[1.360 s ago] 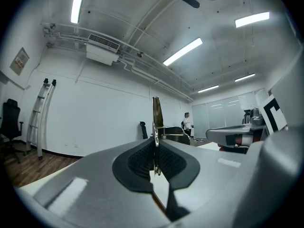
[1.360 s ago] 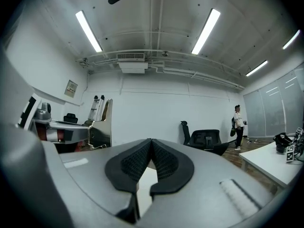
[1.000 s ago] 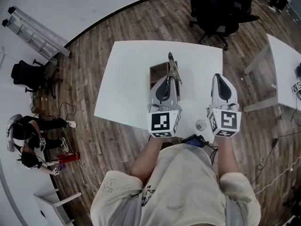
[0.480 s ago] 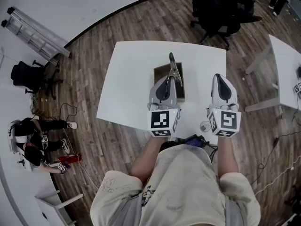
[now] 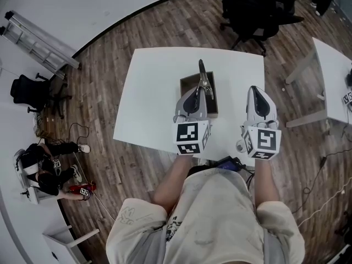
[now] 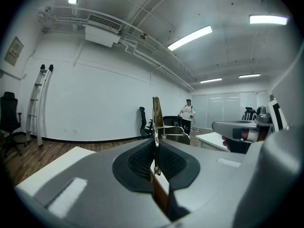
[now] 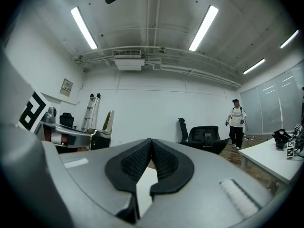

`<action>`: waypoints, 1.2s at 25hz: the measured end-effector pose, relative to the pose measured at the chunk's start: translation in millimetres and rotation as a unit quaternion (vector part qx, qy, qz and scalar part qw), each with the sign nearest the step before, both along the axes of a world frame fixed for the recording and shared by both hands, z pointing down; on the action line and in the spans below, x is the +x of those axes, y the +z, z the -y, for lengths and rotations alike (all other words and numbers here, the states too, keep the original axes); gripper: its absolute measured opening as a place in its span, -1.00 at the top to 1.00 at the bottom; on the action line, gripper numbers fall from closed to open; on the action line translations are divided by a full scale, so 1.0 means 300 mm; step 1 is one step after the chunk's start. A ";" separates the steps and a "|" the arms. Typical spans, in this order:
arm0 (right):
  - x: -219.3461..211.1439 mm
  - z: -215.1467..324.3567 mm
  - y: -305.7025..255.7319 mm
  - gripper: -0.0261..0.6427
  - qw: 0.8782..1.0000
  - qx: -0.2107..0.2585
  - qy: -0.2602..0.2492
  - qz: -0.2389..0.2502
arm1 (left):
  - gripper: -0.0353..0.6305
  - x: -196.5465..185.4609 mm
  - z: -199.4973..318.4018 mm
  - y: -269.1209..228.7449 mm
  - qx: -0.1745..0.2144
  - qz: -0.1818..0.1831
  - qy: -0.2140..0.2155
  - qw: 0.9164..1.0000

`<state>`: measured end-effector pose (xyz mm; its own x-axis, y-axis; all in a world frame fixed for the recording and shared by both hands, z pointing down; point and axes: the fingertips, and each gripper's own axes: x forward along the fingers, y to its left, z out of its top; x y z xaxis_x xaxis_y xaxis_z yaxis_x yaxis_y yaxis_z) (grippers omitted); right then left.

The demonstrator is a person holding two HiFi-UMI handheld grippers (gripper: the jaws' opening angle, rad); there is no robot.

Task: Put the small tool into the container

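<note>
A metal spring clamp [image 5: 203, 77], the small tool, stands upright in my left gripper [image 5: 201, 95], which is shut on its lower end. In the left gripper view the clamp [image 6: 156, 118] rises as a thin metal blade from between the pressed pads of that gripper [image 6: 155, 148]. The brown open box [image 5: 187, 84] lies on the white table [image 5: 154, 92], right under the left gripper and the clamp. My right gripper [image 5: 255, 90] hovers to the right of the box, over the table's near right part. Its jaws [image 7: 150, 151] are shut with nothing between them.
A small round clear object [image 5: 240, 145] and a dark device [image 5: 227, 162] sit at the table's near edge by the right gripper. Black office chairs [image 5: 256, 10] stand beyond the table, a second white table [image 5: 334, 87] at the right. A person [image 7: 236, 122] stands far off.
The left gripper with the clamp has edged a little to the right over the box. The right gripper has hardly moved.
</note>
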<state>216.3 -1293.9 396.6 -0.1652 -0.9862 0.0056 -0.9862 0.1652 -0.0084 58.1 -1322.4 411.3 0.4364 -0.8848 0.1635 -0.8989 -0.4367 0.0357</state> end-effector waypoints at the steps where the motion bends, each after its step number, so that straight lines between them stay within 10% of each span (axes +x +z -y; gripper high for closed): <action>1: 0.009 0.006 0.009 0.90 1.000 0.000 0.001 0.000 | 0.83 0.010 0.009 0.017 -0.006 0.005 0.000 1.000; 30: 0.124 -0.015 0.048 0.90 1.000 -0.011 0.010 0.000 | 0.83 0.129 0.054 0.322 -0.148 0.023 0.002 0.989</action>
